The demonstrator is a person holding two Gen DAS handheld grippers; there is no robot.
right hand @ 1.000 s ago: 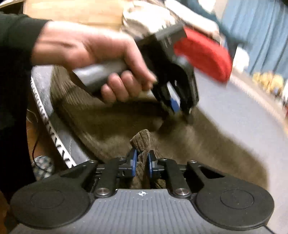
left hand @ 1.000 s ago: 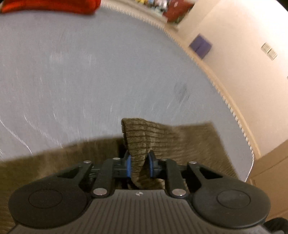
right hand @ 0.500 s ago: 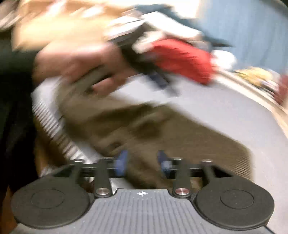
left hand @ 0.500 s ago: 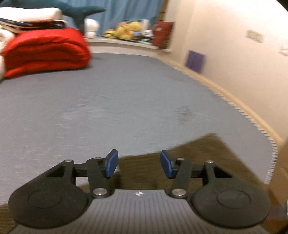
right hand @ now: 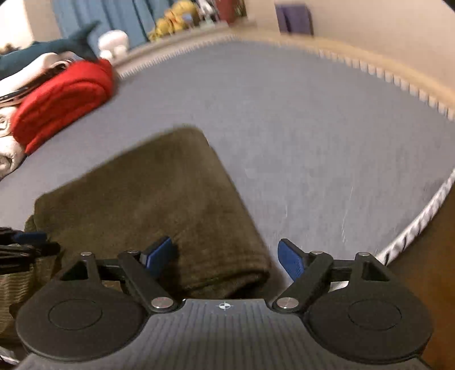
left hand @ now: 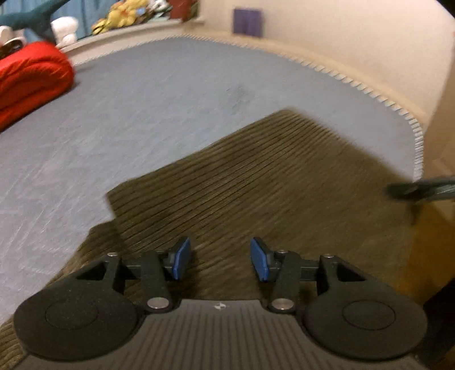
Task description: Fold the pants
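Olive-brown corduroy pants (left hand: 256,176) lie folded flat on the grey-blue bed (left hand: 142,99), near its front edge. My left gripper (left hand: 220,260) hovers over them with blue pads apart; its jaws are closing a little, with nothing pinched between them. My right gripper (right hand: 224,256) hangs over the folded right edge of the pants (right hand: 148,193). Its jaws are opening wide and the pads touch no cloth. The right gripper (left hand: 421,189) shows as a dark blur at the right edge of the left wrist view. The left gripper (right hand: 22,242) peeks in at the left edge of the right wrist view.
A folded red blanket (right hand: 62,96) lies at the far left of the bed on pale bedding. Plush toys (right hand: 173,17) and a blue curtain stand behind it. The mattress's ridged rim (left hand: 369,88) runs along a beige wall; its near right corner (right hand: 421,222) drops to brown floor.
Both grippers were shut on bunched corduroy a second ago. They have let go, and the pants now lie flat. Both hands rolled and swung across, and the left hand left the right view's centre.
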